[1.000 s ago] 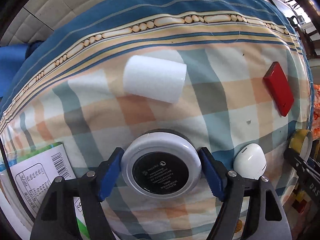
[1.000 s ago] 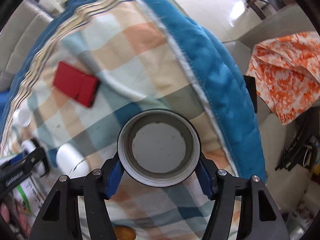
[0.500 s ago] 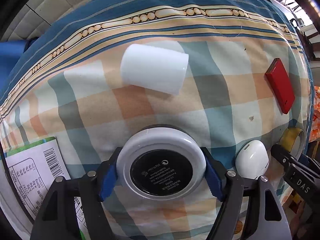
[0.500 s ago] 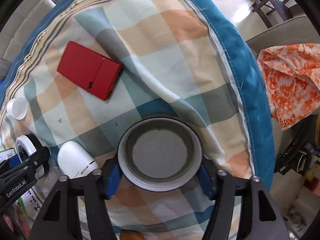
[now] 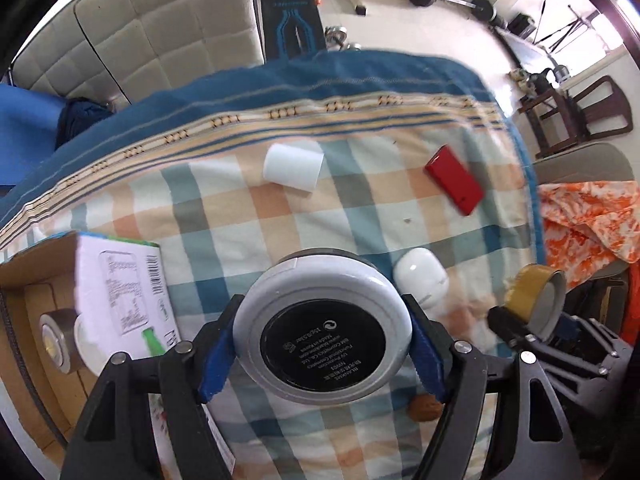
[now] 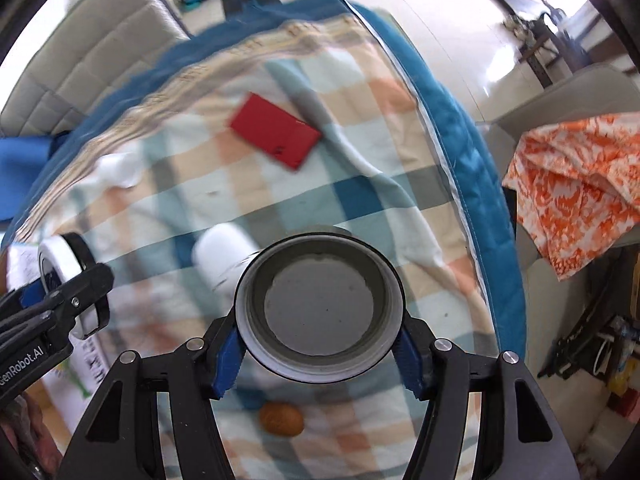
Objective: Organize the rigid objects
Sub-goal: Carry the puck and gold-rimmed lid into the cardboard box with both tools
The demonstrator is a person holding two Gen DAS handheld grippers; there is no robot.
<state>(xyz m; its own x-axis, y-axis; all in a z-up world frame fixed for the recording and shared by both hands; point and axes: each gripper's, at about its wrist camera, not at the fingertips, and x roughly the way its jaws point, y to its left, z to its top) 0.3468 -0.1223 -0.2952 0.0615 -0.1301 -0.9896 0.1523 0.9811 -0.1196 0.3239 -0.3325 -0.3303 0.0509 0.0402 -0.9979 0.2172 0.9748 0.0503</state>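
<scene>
A: Your left tool [image 5: 322,354] is clenched on the round white compact [image 5: 322,330], blue pads pressing its rim on both sides. It sits low and centre in the left wrist view, black label facing the camera, above the checked blanket [image 5: 248,216].

B: And your right tool [image 6: 318,346] grips the tape roll [image 6: 319,308] the same way, pads tight against its white outer wall, hollow core toward the lens, lower centre of the right wrist view.

A: To the left of your compact, the cardboard box [image 5: 24,308] fills the lower left of the frame. Its printed flap [image 5: 120,284] stands open, and there are round items already inside, though I cannot tell what they are.

B: On the blanket, the white cylinder [image 5: 293,167] lies on its side in the upper middle, the red case [image 5: 454,185] at the upper right near the blue border, and the white oval case [image 5: 420,278] just right of your compact. All well apart from each other.

A: The blanket's right edge drops off beside the orange patterned cloth [image 6: 576,184].

B: A small brown object [image 6: 281,419] lies on the blanket between the arms of your right tool. Wide bare checks lie around it.
</scene>
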